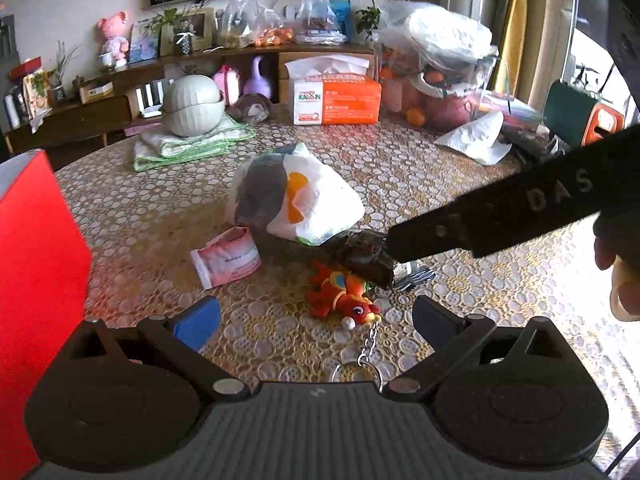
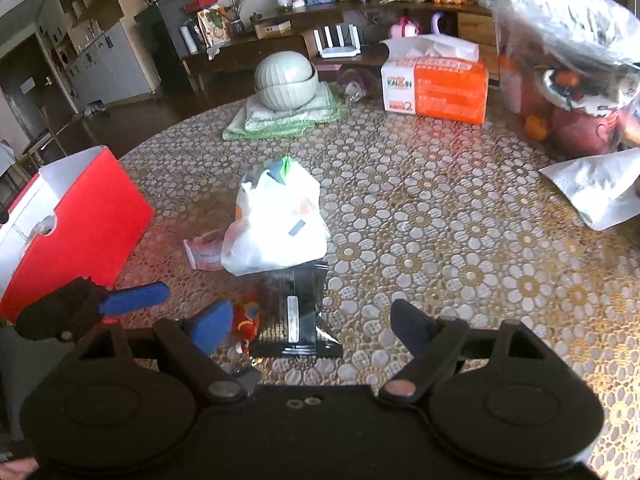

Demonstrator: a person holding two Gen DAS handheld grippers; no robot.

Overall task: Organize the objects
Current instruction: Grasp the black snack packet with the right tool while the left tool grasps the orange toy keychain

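A red fish keychain (image 1: 344, 294) lies on the patterned table, just ahead of my open left gripper (image 1: 316, 320); its chain and ring (image 1: 370, 354) run back between the fingers. A black packet (image 1: 366, 256) lies beside it. My right gripper (image 2: 312, 324) is open, with the black packet (image 2: 298, 312) between and ahead of its fingers and the red keychain (image 2: 246, 320) by its left finger. A white plastic bag (image 1: 296, 196) and a pink packet (image 1: 226, 258) lie further ahead. The red box (image 2: 76, 232) stands at the left.
At the back stand a folded green cloth with a pale bowl (image 1: 192, 106), an orange tissue pack (image 1: 336, 98), bags of fruit (image 1: 436, 64) and a white napkin (image 1: 478, 138). The right gripper's arm (image 1: 500, 212) crosses the left wrist view.
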